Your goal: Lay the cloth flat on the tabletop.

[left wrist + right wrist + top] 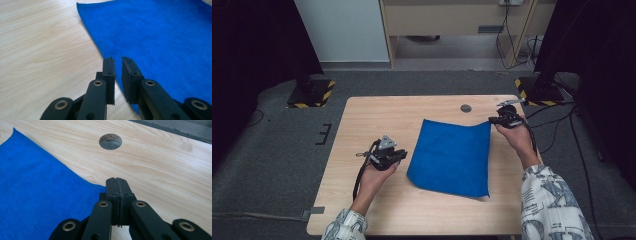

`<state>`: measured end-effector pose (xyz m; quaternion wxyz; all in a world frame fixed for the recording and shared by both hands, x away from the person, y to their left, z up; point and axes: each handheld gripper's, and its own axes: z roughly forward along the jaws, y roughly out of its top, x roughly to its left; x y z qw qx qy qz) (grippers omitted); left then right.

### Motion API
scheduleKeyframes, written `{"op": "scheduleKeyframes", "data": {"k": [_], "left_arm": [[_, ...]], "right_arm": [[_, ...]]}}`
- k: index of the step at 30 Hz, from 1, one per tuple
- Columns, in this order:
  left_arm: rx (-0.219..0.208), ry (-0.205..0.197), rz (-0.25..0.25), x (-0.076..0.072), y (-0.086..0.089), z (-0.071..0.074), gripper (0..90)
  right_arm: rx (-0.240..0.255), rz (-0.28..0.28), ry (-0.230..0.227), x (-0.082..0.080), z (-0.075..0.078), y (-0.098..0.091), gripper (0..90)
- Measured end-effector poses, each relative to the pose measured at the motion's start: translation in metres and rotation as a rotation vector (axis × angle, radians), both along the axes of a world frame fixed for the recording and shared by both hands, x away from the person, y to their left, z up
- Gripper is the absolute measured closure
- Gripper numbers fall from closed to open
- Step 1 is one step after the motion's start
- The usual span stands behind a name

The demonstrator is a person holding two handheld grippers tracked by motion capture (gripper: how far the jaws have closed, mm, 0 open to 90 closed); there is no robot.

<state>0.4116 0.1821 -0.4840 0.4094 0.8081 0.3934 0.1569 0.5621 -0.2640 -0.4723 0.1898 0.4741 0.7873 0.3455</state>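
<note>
A blue cloth (pixel 452 157) lies flat on the middle of the wooden table (pixel 372 115). My right gripper (pixel 491 121) is at the cloth's far right corner, which curls up slightly to meet it. In the right gripper view the jaws (pixel 116 179) are pressed together, with the cloth (pixel 37 195) corner running in under them. My left gripper (pixel 404 156) is at the cloth's left edge, near its front corner. In the left gripper view its jaws (pixel 118 60) stand a narrow gap apart above the edge of the cloth (pixel 155 37), with nothing between the pads.
A round cable hole (pixel 466 108) sits in the table just beyond the cloth, also close ahead of the right jaws (pixel 110 141). Two stand bases with yellow-black stripes (pixel 309 92) (pixel 537 92) flank the table's far corners. Cables lie on the floor at the right.
</note>
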Motion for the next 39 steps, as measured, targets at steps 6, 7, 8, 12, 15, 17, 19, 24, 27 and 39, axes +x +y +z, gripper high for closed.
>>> {"op": "scheduleKeyframes", "data": {"k": [6,7,8,12,15,17,19,24,27,39], "left_arm": [[0.001,0.000,0.042,-0.013,0.013,-0.001,80.5],[0.003,0.001,0.050,-0.015,0.015,0.000,80.5],[0.005,0.000,0.055,-0.016,0.017,0.000,80.4],[0.001,-0.001,0.072,-0.019,0.023,0.001,79.8],[-0.008,-0.005,0.079,-0.019,0.026,0.002,78.7],[-0.011,-0.007,0.083,-0.019,0.026,0.002,77.1],[-0.009,-0.014,0.087,-0.019,0.025,0.002,73.2],[-0.026,-0.029,0.093,-0.014,0.026,0.001,58.6],[-0.026,-0.021,0.093,-0.009,0.025,-0.003,49.9],[-0.016,0.019,0.120,0.016,0.020,-0.020,20.9]], "right_arm": [[-0.013,-0.032,0.011,0.023,-0.006,0.000,89.5],[-0.015,-0.038,0.009,0.025,-0.007,0.000,89.2],[-0.005,-0.053,0.004,0.028,-0.010,0.001,88.3],[0.001,-0.102,0.019,0.033,-0.022,0.004,65.5],[0.023,-0.111,0.025,0.032,-0.023,0.005,56.9],[0.034,-0.120,0.019,0.029,-0.019,0.006,50.5],[0.034,-0.134,-0.012,0.026,-0.014,0.007,44.7],[0.060,-0.143,-0.052,0.017,-0.003,0.009,35.1],[0.073,-0.143,-0.060,0.010,0.001,0.011,32.5],[0.122,-0.123,-0.089,-0.019,0.008,0.017,30.6]]}}
